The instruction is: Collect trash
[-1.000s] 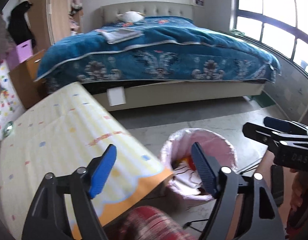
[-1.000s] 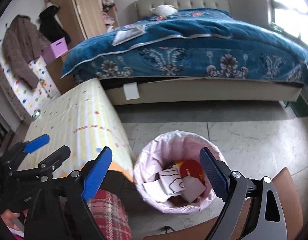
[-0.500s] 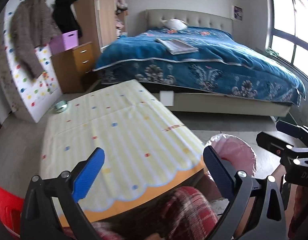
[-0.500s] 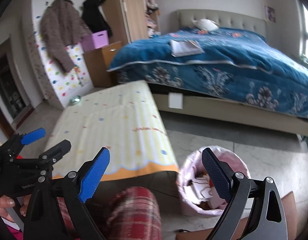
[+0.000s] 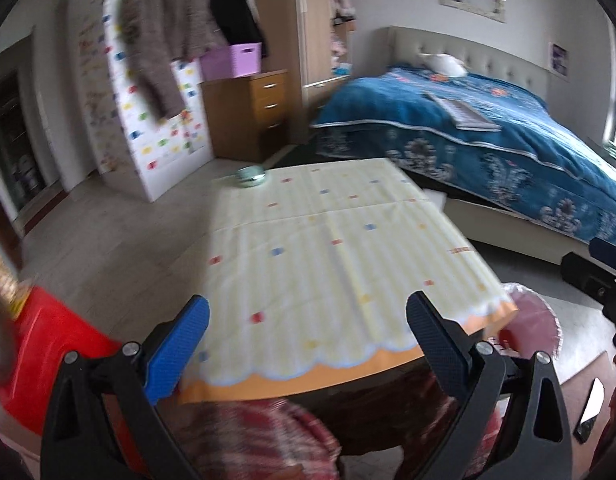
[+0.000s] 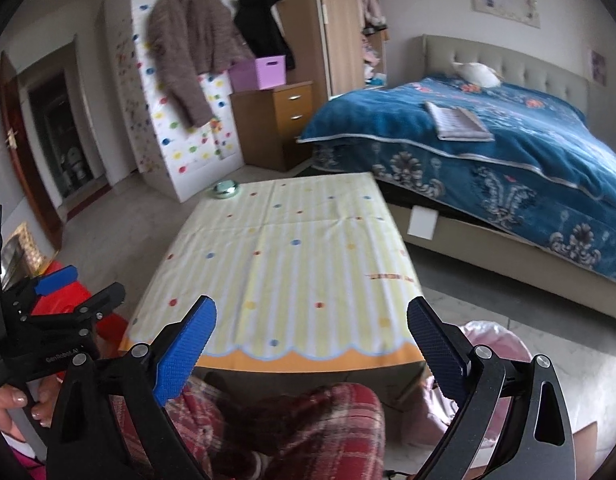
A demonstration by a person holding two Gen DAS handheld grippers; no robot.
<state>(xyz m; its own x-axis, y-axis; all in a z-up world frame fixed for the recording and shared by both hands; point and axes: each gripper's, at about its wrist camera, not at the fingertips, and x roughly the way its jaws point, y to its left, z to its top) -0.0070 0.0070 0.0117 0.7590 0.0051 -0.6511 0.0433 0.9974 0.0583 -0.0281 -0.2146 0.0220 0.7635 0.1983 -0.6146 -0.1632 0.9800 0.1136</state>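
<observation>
A low table with a yellow striped, dotted cloth (image 5: 327, 264) (image 6: 292, 272) fills the middle of both views. My left gripper (image 5: 308, 344) hangs open over its near edge, holding nothing. My right gripper (image 6: 308, 344) is open too, just before the same edge. A bin lined with a pink bag (image 5: 535, 320) (image 6: 491, 344) stands on the floor at the table's right corner; its contents are hidden from here. A small green dish (image 5: 250, 176) (image 6: 226, 189) sits on the table's far left corner. No loose trash shows on the cloth.
A bed with a blue quilt (image 5: 487, 136) (image 6: 487, 140) runs along the right. A wooden drawer chest (image 6: 276, 124) and a dotted white panel (image 6: 180, 136) stand at the back left. A red stool (image 5: 52, 344) is at my left. A person's plaid-clad knees (image 6: 300, 428) are under the grippers.
Both views have swung left and up, away from the bin and onto the table top. The bin's contents have dropped out of sight. Both grippers stayed open.
</observation>
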